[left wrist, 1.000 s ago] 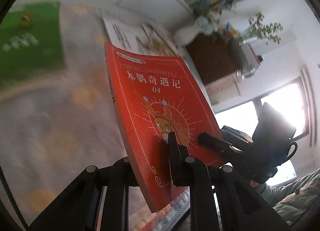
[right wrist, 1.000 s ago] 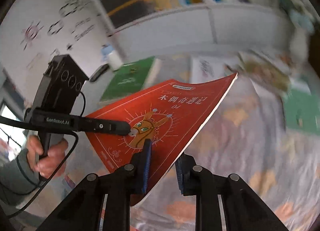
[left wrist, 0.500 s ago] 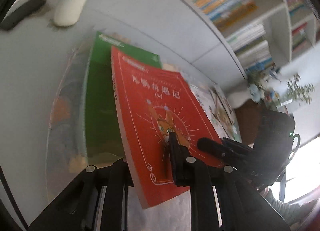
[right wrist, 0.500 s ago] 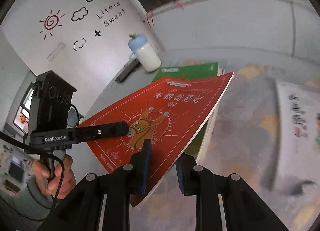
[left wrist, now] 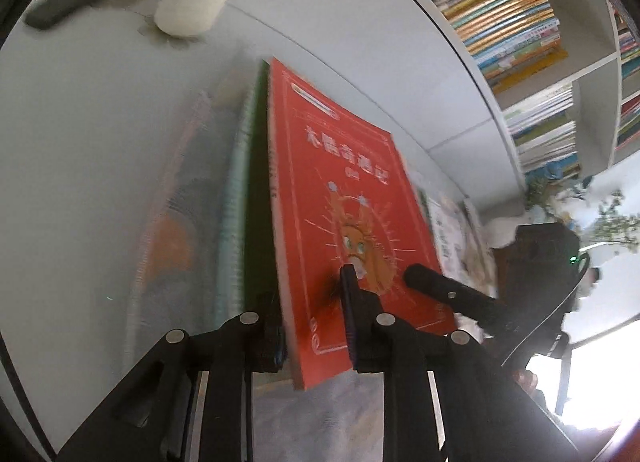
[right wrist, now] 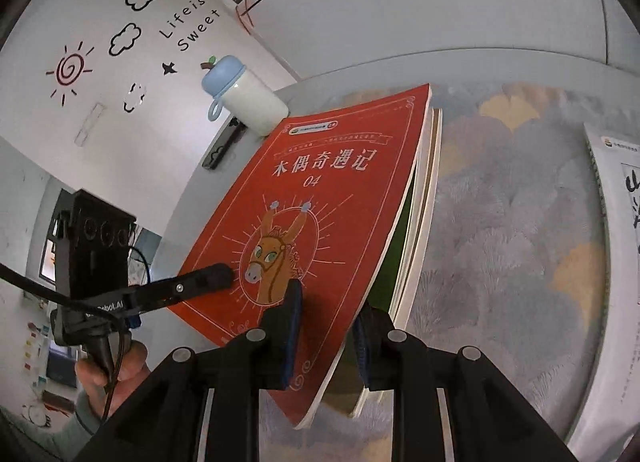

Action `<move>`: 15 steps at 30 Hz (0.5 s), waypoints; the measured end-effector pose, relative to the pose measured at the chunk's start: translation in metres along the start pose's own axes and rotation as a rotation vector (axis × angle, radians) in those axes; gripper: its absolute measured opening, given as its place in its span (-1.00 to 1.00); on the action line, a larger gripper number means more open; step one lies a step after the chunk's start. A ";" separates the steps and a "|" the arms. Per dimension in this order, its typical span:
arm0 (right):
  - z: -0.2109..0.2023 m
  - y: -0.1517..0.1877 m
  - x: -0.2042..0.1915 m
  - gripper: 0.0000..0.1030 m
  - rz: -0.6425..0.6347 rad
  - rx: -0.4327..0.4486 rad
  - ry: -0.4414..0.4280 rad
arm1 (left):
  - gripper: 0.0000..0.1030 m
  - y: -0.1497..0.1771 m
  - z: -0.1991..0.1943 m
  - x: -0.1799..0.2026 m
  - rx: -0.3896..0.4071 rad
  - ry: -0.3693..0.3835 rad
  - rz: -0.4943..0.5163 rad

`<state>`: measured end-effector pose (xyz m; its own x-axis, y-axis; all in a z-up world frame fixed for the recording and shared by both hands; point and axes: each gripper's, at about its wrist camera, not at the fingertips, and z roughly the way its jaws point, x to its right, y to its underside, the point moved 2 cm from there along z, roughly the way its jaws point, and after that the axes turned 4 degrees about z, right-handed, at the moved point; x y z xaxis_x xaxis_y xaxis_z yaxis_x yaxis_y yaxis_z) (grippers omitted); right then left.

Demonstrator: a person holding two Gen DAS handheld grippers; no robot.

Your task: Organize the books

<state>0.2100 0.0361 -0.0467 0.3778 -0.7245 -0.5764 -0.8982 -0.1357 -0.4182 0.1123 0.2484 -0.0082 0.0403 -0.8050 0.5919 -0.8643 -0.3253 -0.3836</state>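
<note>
Your left hand (right wrist: 120, 366) is wrapped around the handle of the left gripper (left wrist: 310, 294). Its fingers stand narrow with the red book (left wrist: 340, 165) between them: one finger (left wrist: 348, 302) lies flat on the cover just beside the donkey's muzzle, the other sits under the spine side. These fingers have just been easing apart a little, but the pads are on the book.

Towards the far left corner of the surface (left wrist: 80, 141), a white bottle (right wrist: 248, 101) with a pale blue cap stands by the wall. A dark, flat oblong thing (right wrist: 222, 145) lies just beside it; what it is cannot be made out.

The red book is in the middle, cover up, held by its near edge from both sides. It sits tilted over a stack at the left edge of the patterned cloth (right wrist: 520, 221). A green book (right wrist: 394, 262) is directly beneath it, with paler page edges (right wrist: 424, 201) under that. A wedge of gap shows between the red book's near end and the green one. Whether the far end touches the stack cannot be told.

Your right gripper (right wrist: 328, 302) holds the same near edge further right. Its fingers are narrow and closed on the book, one pad on the cover below the donkey and the other beneath the pages.

Further right, a white book (right wrist: 616, 262) lies flat at the cloth's right edge, well apart from the stack. In the left wrist view, a bookshelf (left wrist: 512, 13) packed with books stands behind the surface.
</note>
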 end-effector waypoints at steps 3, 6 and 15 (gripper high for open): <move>0.004 -0.002 -0.002 -0.56 -0.010 0.003 0.019 | -0.59 0.001 -0.020 0.000 0.041 -0.188 0.062; 0.001 0.002 -0.003 -0.55 -0.006 0.006 0.027 | -0.59 0.006 -0.038 0.000 0.044 -0.278 0.103; -0.068 0.066 0.028 -0.55 0.146 0.076 0.037 | -0.59 0.034 -0.036 0.072 -0.009 -0.214 0.224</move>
<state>0.1462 -0.0388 -0.0430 0.2348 -0.7575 -0.6092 -0.9229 0.0231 -0.3844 0.0678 0.1973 0.0474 -0.0479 -0.9427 0.3303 -0.8681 -0.1243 -0.4806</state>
